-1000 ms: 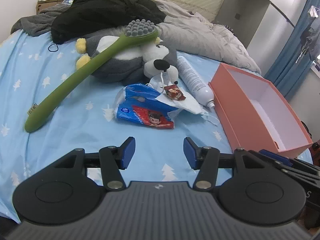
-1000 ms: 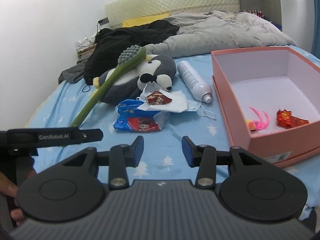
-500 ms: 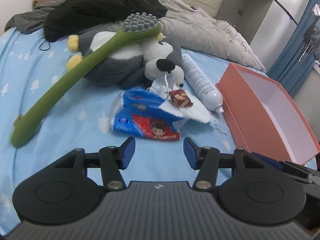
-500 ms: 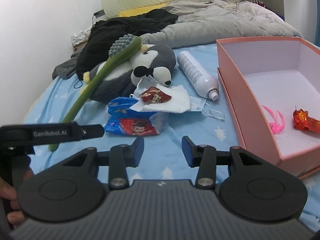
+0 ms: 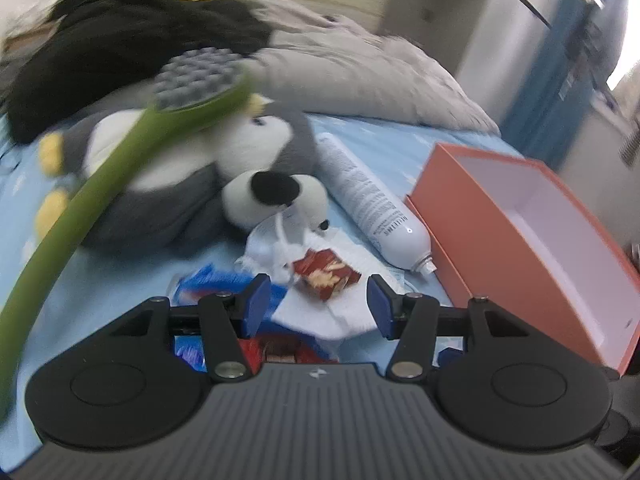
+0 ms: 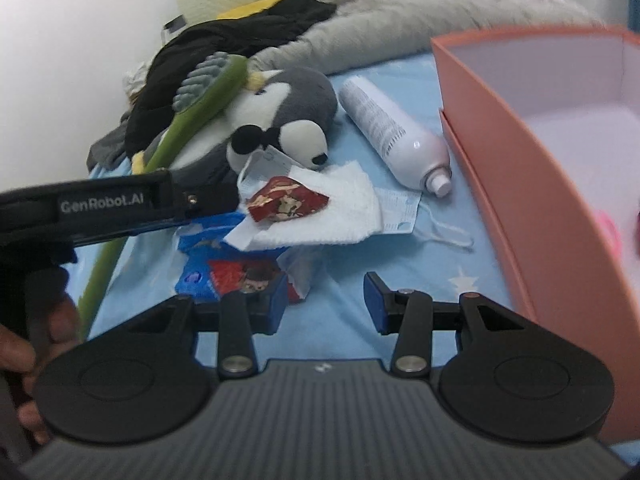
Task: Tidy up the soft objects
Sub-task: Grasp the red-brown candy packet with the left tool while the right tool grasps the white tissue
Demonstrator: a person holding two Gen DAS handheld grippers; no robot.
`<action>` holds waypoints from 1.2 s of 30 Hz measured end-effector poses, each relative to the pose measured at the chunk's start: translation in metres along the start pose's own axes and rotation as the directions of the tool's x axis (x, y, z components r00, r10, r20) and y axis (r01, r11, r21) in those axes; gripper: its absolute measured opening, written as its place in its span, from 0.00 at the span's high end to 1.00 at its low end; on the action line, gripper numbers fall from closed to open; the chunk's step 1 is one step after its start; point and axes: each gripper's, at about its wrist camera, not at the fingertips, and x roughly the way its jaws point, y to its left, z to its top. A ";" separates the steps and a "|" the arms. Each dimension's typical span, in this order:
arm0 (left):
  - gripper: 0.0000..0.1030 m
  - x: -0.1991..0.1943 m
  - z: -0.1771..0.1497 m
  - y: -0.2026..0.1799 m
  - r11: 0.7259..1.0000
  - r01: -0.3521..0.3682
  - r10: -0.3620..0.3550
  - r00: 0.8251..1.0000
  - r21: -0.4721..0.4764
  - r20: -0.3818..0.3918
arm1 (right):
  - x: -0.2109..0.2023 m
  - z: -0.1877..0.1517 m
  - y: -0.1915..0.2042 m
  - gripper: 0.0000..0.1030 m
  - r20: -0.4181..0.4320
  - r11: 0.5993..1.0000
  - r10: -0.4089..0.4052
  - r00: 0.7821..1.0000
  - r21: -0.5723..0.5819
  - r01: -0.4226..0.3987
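Through my left wrist camera, my left gripper (image 5: pixel 316 300) stands wide and empty over the crumpled red foil snack wrapper (image 5: pixel 326 274), which lies on a white folded cloth (image 5: pixel 340 308) beside the grey-and-white plush penguin (image 5: pixel 180 184); I judge I'm lining up on that pile. Through my right, my right gripper (image 6: pixel 326 300) is likewise wide, holding nothing, near the open salmon cardboard box (image 6: pixel 532 184), probably the destination; the left tool's body reads "GenRobot.AI", and the white spray bottle's (image 6: pixel 394 132) print is illegible.

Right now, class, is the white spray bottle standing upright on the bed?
No, the white spray bottle lies on its side beside the plush penguin.
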 end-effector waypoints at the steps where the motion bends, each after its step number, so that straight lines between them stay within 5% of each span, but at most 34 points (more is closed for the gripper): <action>1: 0.42 0.005 0.002 -0.001 1.000 0.011 -0.011 1.000 0.012 0.002 | 0.004 0.000 0.000 0.56 0.001 1.000 0.002 1.000 0.009 -0.002; 13: 0.42 0.068 0.009 0.008 0.998 0.052 -0.048 0.994 0.035 -0.097 | 0.037 0.003 -0.013 0.56 0.018 0.982 0.072 0.997 0.172 -0.074; 18: 0.54 0.080 0.009 0.018 0.999 0.049 -0.048 0.991 -0.002 -0.122 | 0.045 0.007 -0.017 0.58 0.024 0.977 0.083 0.996 0.197 -0.086; 23: 0.61 0.076 0.007 0.025 0.997 0.061 -0.065 0.993 -0.044 -0.097 | 0.045 0.008 -0.017 0.62 0.043 0.971 0.108 0.993 0.212 -0.114; 36: 0.63 0.067 -0.001 0.038 0.987 0.070 -0.080 0.995 -0.147 -0.065 | 0.033 0.009 -0.030 0.62 0.044 0.920 0.140 0.989 0.365 -0.146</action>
